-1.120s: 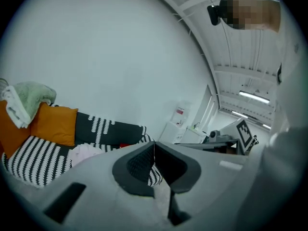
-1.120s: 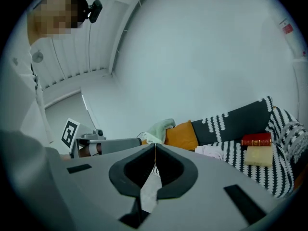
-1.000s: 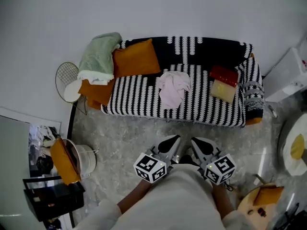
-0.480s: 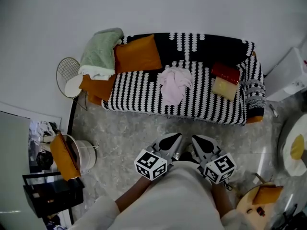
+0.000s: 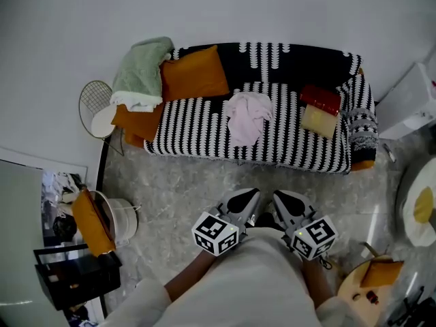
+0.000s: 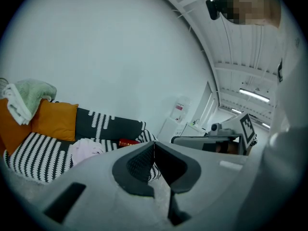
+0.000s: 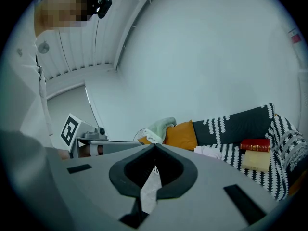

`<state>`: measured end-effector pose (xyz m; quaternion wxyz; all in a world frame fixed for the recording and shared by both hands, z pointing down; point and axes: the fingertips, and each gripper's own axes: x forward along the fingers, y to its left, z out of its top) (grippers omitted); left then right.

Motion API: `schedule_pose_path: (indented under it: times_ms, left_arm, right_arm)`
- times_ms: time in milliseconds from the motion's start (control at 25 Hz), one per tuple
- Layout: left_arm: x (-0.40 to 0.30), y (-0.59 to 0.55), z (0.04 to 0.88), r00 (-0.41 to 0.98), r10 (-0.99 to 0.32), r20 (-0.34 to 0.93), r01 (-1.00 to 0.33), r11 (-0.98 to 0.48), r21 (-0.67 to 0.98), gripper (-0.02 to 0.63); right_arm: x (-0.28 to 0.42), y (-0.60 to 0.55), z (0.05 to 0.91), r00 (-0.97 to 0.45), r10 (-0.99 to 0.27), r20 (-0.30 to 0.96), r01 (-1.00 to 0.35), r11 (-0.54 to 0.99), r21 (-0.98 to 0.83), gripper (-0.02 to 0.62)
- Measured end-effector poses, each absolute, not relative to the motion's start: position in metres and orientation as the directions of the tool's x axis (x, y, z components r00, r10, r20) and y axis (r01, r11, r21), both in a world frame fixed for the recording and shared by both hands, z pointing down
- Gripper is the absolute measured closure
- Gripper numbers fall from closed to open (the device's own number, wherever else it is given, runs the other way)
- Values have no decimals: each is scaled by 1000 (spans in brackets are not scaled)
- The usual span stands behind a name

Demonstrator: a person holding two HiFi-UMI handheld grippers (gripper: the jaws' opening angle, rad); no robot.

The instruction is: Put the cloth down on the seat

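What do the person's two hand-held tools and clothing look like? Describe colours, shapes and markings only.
The left tool and the right tool each have a pale grey shell that tapers to a point, with black textured pads on the inner faces. Behind each sits a white cube printed with black square markers. The person wears a pale, off-white top with sleeves of the same colour.
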<state>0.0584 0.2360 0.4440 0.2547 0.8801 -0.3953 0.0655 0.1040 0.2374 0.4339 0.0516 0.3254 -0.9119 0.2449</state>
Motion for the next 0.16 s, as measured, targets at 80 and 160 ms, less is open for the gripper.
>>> schedule_pose_path:
  times_ms: [80,160]
  left_arm:
    - [58,235,443,679,-661,318,-729,-557,398,594]
    - [58,233,442,681,-660,318,-727,-558,400,594]
  right_arm:
    - [104,236,433,-780,-571,256,-622,664,-415,587]
    - [105,233,430,-779,-572,256,-623,663,-416,588]
